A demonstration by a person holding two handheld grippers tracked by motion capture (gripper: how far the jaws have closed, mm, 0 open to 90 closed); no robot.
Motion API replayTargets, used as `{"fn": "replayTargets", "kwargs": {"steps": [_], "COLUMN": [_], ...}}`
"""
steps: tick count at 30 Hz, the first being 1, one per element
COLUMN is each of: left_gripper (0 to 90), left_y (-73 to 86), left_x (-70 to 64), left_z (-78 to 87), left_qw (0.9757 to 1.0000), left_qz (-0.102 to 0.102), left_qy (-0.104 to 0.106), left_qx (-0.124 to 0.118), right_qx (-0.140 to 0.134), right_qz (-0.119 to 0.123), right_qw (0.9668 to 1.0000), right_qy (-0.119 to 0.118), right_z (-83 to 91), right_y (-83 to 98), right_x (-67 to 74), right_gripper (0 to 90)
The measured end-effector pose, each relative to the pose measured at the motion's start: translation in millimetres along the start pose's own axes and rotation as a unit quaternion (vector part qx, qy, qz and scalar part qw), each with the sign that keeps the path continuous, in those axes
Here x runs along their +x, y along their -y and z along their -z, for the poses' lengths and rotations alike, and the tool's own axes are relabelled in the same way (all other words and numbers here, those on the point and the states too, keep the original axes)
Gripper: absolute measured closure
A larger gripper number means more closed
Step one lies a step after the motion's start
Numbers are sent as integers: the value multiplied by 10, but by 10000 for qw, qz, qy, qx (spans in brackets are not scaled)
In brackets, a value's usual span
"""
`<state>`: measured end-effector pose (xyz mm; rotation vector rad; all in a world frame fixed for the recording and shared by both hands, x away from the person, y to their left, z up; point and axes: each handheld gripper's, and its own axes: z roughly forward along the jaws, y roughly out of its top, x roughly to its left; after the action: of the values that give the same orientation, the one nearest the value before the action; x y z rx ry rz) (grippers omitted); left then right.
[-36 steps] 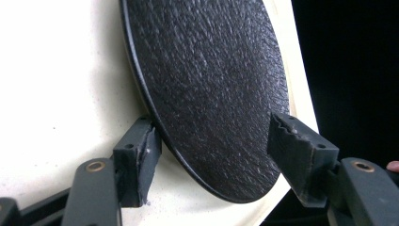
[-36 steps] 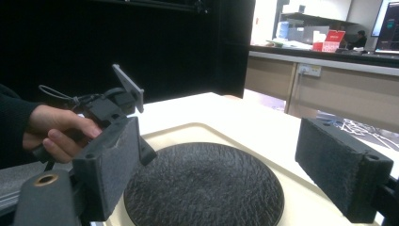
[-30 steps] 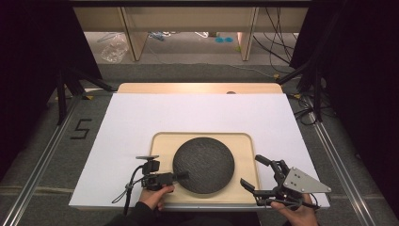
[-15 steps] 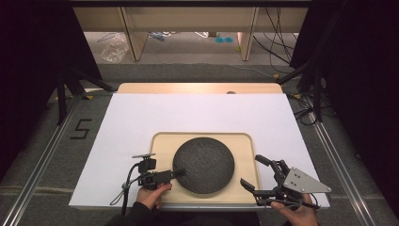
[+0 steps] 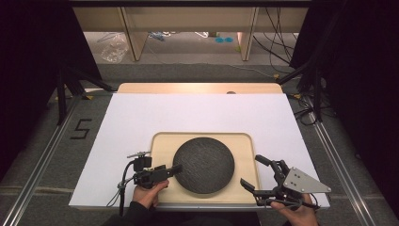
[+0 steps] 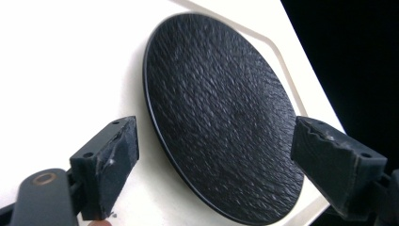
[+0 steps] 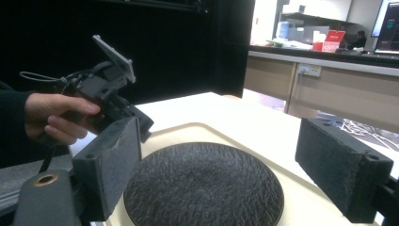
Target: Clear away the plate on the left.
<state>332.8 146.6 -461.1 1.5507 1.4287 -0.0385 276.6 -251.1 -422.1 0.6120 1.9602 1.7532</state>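
A round black textured plate (image 5: 203, 165) lies flat on a beige tray (image 5: 244, 141) near the table's front edge. My left gripper (image 5: 175, 169) is at the plate's left rim. Its jaws have just been opening. In the left gripper view its pads (image 6: 113, 160) stand wide apart on either side of the plate (image 6: 221, 108) and do not touch it. My right gripper (image 5: 251, 169) hovers open at the tray's right side, aimed at the plate (image 7: 207, 183) with nothing between its pads (image 7: 346, 169). The left gripper (image 7: 117, 103), held in a hand, faces it across the plate.
A white sheet (image 5: 188, 115) covers the table, with a wooden edge (image 5: 197, 88) at the back. Cables and stand legs (image 5: 306, 84) flank the table on the floor. A "5" mark (image 5: 81, 128) lies on the floor at the left.
The left gripper has drawn back slightly from the plate's left rim. The plate, the tray and the right gripper have stayed put.
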Motion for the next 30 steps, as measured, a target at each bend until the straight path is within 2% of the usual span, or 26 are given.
{"fn": "replayTargets", "kwargs": {"steps": [1, 2, 3, 7, 11, 14, 19, 22, 25, 27, 30], "left_gripper": [155, 155, 155, 155, 155, 155, 155, 155, 155, 154, 155], "left_y": [-5, -10, -13, -23, -17, -9, 5, 11, 22, 30, 34], "left_x": [-21, -37, -56, -120, -200, -243, -266, -267, -273, -271, -255], "left_z": [5, 16, 27, 76, 115, 163, 236, 292, 343, 369, 409], "left_qw": [9999, 9997, 9993, 9963, 9897, 9846, 9778, 9736, 9687, 9669, 9659], "left_qz": [-92, -214, -303, -751, -1274, -1549, -1826, -1965, -2142, -2211, -2240], "left_qy": [-49, -98, -133, -266, -446, -451, -432, -344, -397, -420, -382], "left_qx": [-76, -119, -170, -312, -475, -677, -936, -1113, -1190, -1205, -1239], "right_qx": [22, -39, 33, -59, -49, -57, -53, -55, -39, -49, -48], "right_qz": [-17, 74, -38, 65, 63, 65, 51, 60, 56, 54, 53], "right_qw": [10000, 9999, 10000, 9999, 9999, 9999, 10000, 9999, 10000, 10000, 10000], "right_qy": [24, 59, 1, 60, 60, 62, 61, 63, 57, 62, 64], "right_z": [4, -1, 4, -2, -2, -2, -2, -3, -2, -3, -3], "right_y": [0, 1, 1, 2, 2, 3, 3, 3, 3, 4, 4], "right_x": [3, -7, 7, -9, -9, -9, -8, -9, -9, -9, -9], "right_gripper": [159, 159, 159, 159, 159, 159, 159, 159, 159, 159, 159]}}
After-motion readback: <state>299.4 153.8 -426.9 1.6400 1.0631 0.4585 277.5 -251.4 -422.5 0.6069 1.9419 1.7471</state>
